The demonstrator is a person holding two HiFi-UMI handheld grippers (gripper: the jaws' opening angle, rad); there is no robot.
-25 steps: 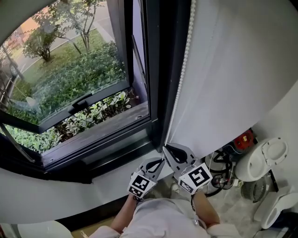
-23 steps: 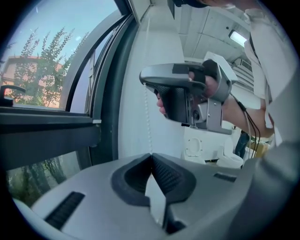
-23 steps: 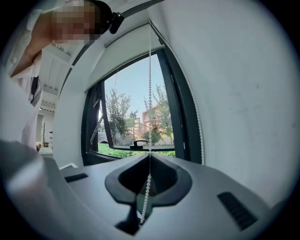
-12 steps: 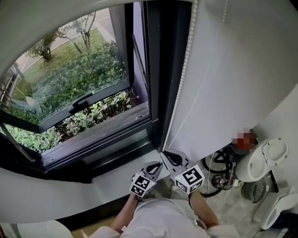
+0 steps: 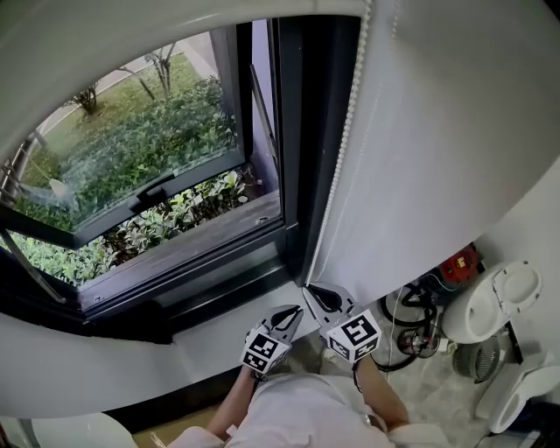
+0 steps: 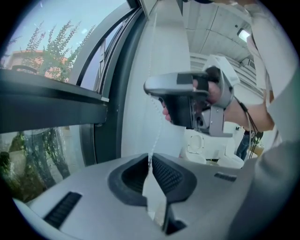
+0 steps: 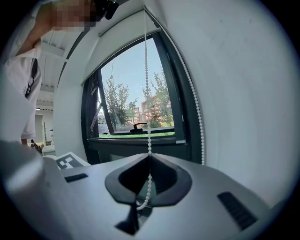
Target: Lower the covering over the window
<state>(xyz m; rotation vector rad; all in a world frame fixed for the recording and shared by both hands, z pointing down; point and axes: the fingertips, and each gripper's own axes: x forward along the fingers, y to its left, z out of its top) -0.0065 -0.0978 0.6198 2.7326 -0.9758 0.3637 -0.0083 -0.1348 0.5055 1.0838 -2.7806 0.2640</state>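
Grippers meet low before the sill (image 5: 131,359), their handles and the person's hands mostly hidden under the marker cubes. The left gripper (image 6: 150,161) has its ribbed black pads pinched together on the chain (image 7: 146,93). The strand is blurred there and hard to trace upward past the right gripper (image 7: 149,155), which sits just above. The right gripper's jaws are likewise clamped on the chain. Below the tips the beads curl down out of sight into the jaw hollow, and a second strand hangs beside the dark frame (image 5: 306,131). From the head view the chain's top is cut off at the upper edge.

Compared with a second ago, the blind (image 5: 175,22) has come down. Its hem now covers more of the upper glass, and both grippers sit slightly lower.

The chain is small white round beads. The gripper bodies are smooth grey plastic. The blind is plain, matte and white, with its hem bowed by the lens. Beyond the window (image 5: 149,131), which is still mostly uncovered, lie green shrubs (image 5: 157,219).
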